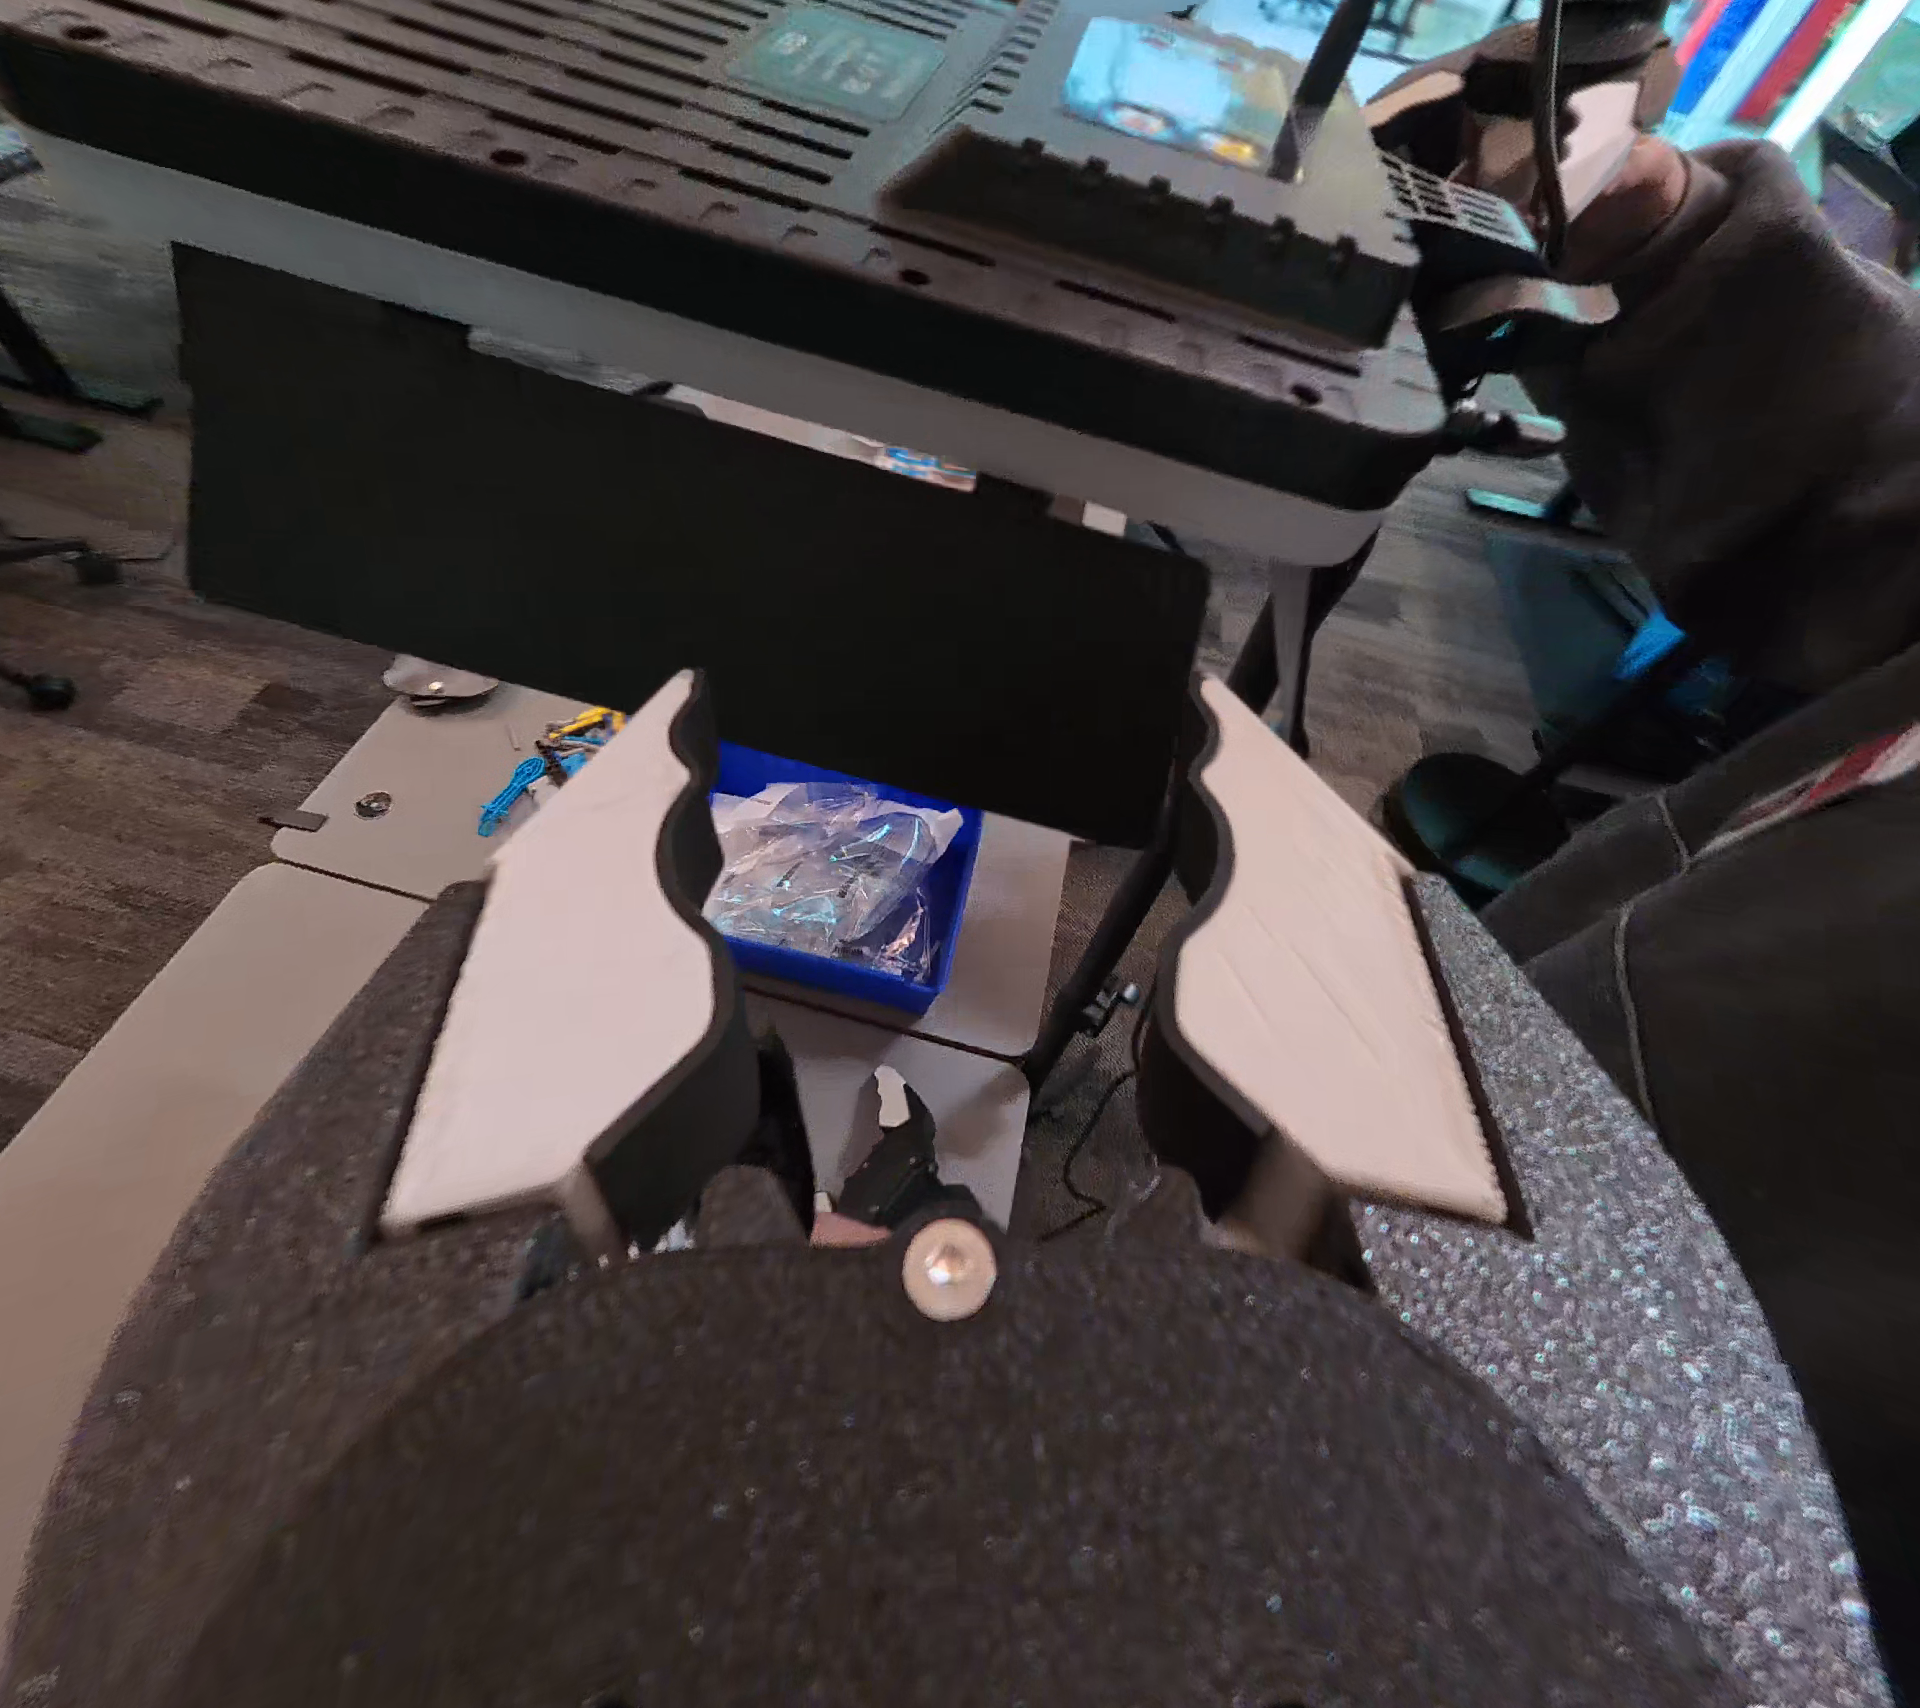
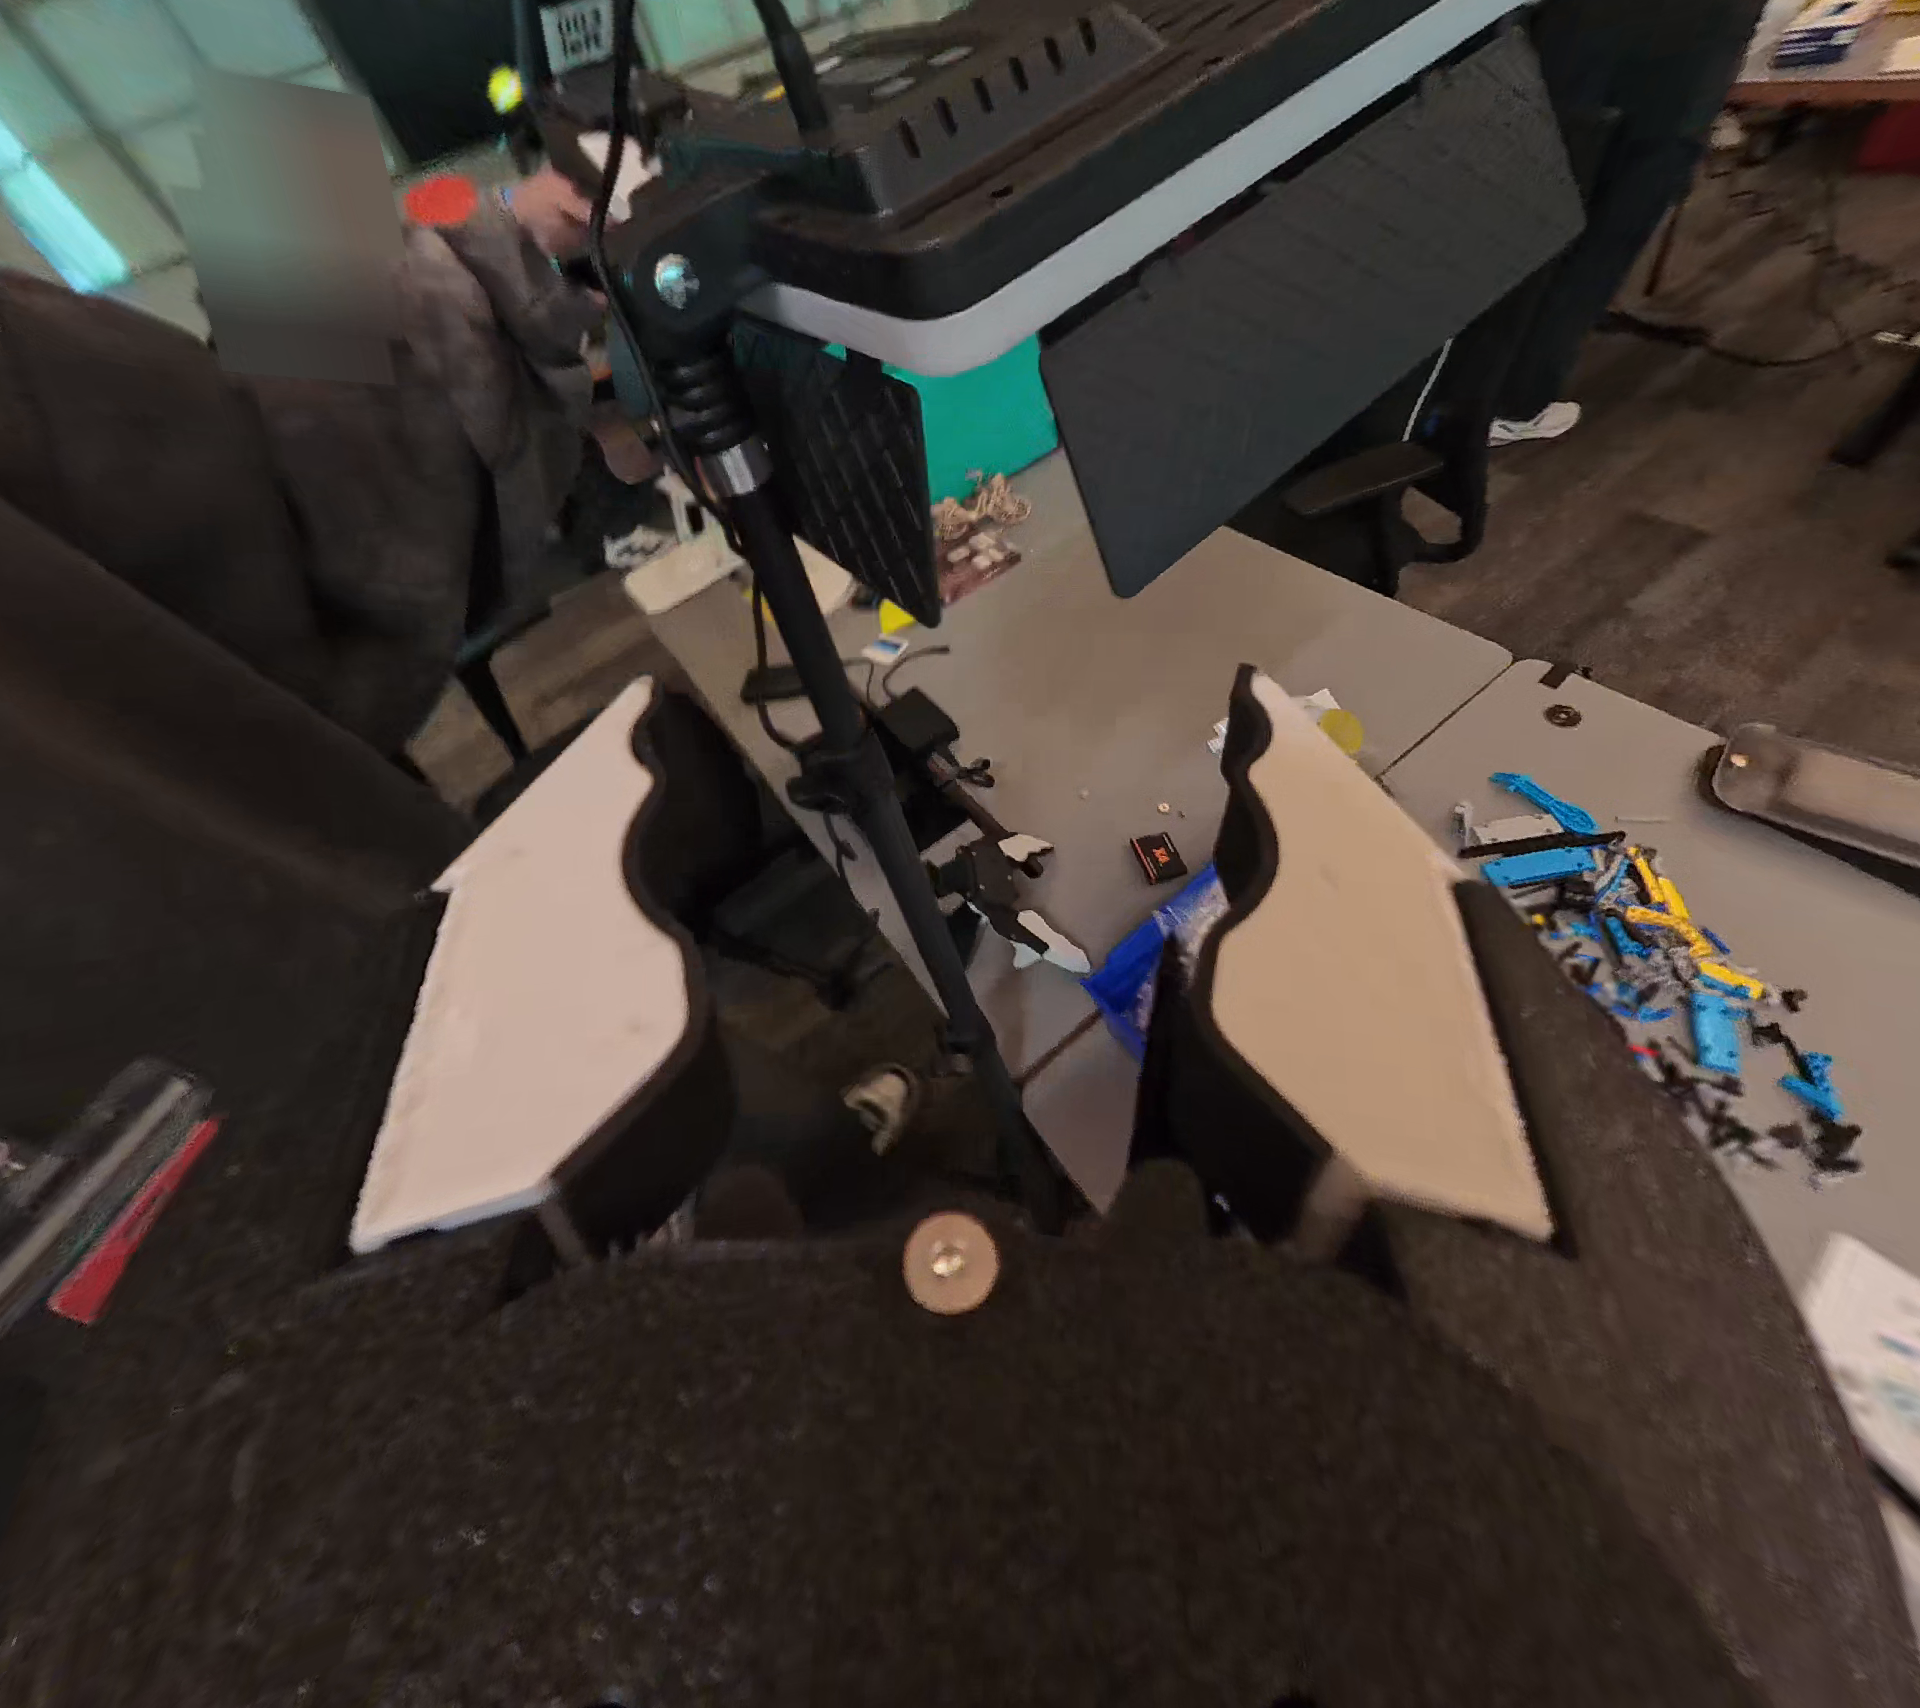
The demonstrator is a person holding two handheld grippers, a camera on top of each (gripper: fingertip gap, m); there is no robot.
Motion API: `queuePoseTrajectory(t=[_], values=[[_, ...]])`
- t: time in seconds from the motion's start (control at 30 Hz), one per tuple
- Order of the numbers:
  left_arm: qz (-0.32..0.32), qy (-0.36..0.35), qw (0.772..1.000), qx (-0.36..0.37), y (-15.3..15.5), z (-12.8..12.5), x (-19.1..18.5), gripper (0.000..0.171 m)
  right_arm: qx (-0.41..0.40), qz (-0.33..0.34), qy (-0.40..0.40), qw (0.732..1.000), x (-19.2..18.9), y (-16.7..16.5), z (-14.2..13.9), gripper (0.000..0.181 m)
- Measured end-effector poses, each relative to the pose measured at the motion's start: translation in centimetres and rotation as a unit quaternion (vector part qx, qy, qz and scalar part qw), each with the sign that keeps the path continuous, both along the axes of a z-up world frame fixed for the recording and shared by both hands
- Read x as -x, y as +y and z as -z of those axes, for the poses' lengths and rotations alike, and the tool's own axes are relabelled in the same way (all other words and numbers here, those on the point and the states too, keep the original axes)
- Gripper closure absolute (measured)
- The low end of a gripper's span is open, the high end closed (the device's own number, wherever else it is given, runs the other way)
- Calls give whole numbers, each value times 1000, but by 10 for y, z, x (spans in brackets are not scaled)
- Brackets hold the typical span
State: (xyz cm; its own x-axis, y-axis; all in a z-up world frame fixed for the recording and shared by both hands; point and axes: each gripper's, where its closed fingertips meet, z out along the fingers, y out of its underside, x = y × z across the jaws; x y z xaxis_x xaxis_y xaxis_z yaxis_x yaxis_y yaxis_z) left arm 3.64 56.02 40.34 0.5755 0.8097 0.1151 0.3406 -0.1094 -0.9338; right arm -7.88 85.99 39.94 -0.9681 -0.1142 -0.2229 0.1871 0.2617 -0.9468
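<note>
From the left wrist view, the left tongs (image 1: pixel 940 728) hang released above the grey tabletop (image 1: pixel 156 1087), their white fingers (image 1: pixel 582 941) wide apart with nothing between them. Straight ahead through the gap sits a blue bin (image 1: pixel 940 931) on the tabletop, and it holds crinkled clear plastic bags (image 1: pixel 831 869) heaped up to its rim; what the bags contain is too blurred to tell. A few blue and yellow plastic parts (image 1: pixel 540 765) lie on the tabletop left of the bin. Above everything a black slotted light panel (image 1: pixel 582 131) with a white edge fills the upper half, a dark flap (image 1: pixel 665 578) hanging below it over the bin's far side. The other handheld gripper (image 1: pixel 1558 131) shows at upper right beside the panel, held in a dark sleeve.

From the right wrist view, the right tongs (image 2: pixel 940 702) are likewise released and empty, held high over the tabletop (image 2: pixel 1143 723). A black stand pole (image 2: pixel 862 775) rises between the fingers up to the light panel (image 2: pixel 1195 131). A corner of the blue bin (image 2: pixel 1143 962) peeks out just beside the right finger (image 2: pixel 1351 962), with a glimpse of clear plastic in it. To the right a loose scatter of blue, yellow and black plastic parts (image 2: pixel 1662 962) lies on the tabletop, well apart from the tongs. A small black box (image 2: pixel 1156 858) rests near the bin.
</note>
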Motion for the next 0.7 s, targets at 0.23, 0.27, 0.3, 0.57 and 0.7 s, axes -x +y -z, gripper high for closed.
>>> queuePoseTrajectory(t=[0.23,0.27,0.3,0.57,0.7], values=[[131,-18,991,15,-46,26,22,83,47,119,-15,992,-42,-28,2,74],[152,-23,988,15,-55,29,26,83,49,138,-9,989,-50,-35,1,74],[171,-28,985,18,-66,33,32,83,49,159,-3,986,-57,-42,-1,74],[307,-75,945,83,-136,58,100,82,35,343,16,939,-115,-93,-3,71],[379,-109,912,115,-152,78,128,80,27,430,11,902,-139,-117,4,66]])
